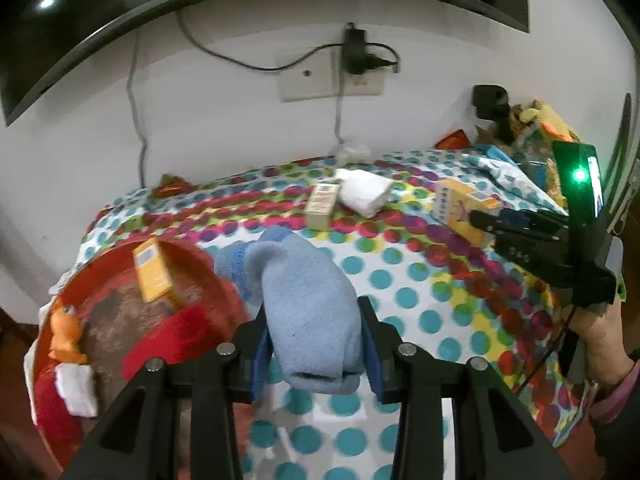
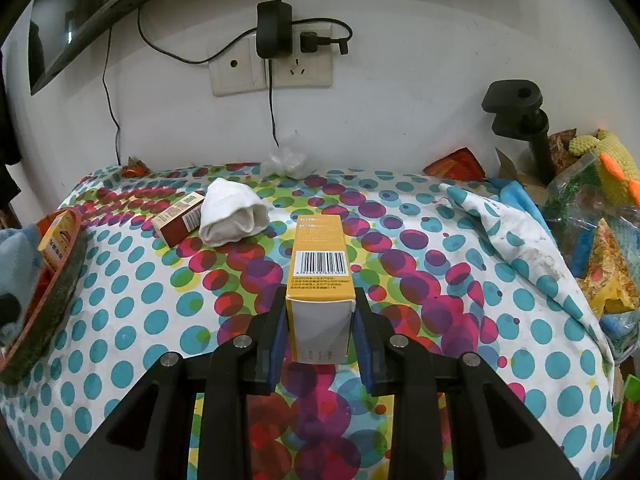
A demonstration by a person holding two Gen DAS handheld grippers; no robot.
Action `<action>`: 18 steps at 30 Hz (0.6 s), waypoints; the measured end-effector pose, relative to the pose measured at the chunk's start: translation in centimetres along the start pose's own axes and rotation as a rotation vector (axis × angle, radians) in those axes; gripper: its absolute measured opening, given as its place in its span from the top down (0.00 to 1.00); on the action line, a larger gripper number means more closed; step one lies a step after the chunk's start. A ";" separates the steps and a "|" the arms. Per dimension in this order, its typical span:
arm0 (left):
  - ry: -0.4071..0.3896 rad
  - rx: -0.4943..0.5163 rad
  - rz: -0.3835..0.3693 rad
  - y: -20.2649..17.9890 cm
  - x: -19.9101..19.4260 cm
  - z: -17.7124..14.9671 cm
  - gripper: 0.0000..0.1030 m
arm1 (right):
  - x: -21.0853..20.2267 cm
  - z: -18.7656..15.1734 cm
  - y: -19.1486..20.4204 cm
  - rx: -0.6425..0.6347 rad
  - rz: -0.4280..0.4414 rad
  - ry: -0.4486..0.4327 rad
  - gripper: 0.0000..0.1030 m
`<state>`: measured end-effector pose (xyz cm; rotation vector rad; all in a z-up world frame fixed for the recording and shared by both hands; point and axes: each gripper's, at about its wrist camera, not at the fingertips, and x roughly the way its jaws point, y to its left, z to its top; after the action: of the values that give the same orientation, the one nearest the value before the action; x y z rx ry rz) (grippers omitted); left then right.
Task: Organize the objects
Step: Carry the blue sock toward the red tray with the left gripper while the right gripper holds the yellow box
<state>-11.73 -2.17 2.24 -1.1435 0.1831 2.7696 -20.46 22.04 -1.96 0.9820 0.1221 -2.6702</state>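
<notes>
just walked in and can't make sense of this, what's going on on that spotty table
A person is tidying things with a gripper in each hand. The left gripper is clamped on a rolled blue sock, held beside a red basin that already holds a yellow box and some red and orange items. The right gripper is shut on another yellow box resting on the dotted tablecloth. A white sock and a brown box lie loose farther back.

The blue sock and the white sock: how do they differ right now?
The blue sock is clamped in the left gripper; the white sock lies free on the dotted cloth. The blue sock hangs loosely unrolled, while the white sock is rolled into a bundle. The white sock touches a dark red box; the blue sock hangs beside the red basin. Both are soft fabric.
</notes>
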 end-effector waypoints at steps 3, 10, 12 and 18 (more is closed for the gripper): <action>0.007 -0.037 0.018 2.0 -0.7 -0.3 0.62 | 0.0 0.0 0.0 0.000 0.000 -0.003 0.73; 0.015 -0.111 0.095 6.8 -1.9 -0.9 0.62 | -1.0 0.0 -0.1 0.001 0.026 -0.053 0.73; 0.024 -0.124 0.122 7.9 -1.9 -1.1 0.62 | -0.9 0.0 0.0 -0.002 0.026 -0.050 0.73; 0.048 -0.173 0.159 11.0 -1.8 -1.8 0.62 | -0.3 0.0 -0.1 0.004 0.046 -0.024 0.73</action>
<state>-11.10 -13.40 2.87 -1.2897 0.0412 2.9473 -20.28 22.21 -1.72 0.9419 0.0878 -2.6402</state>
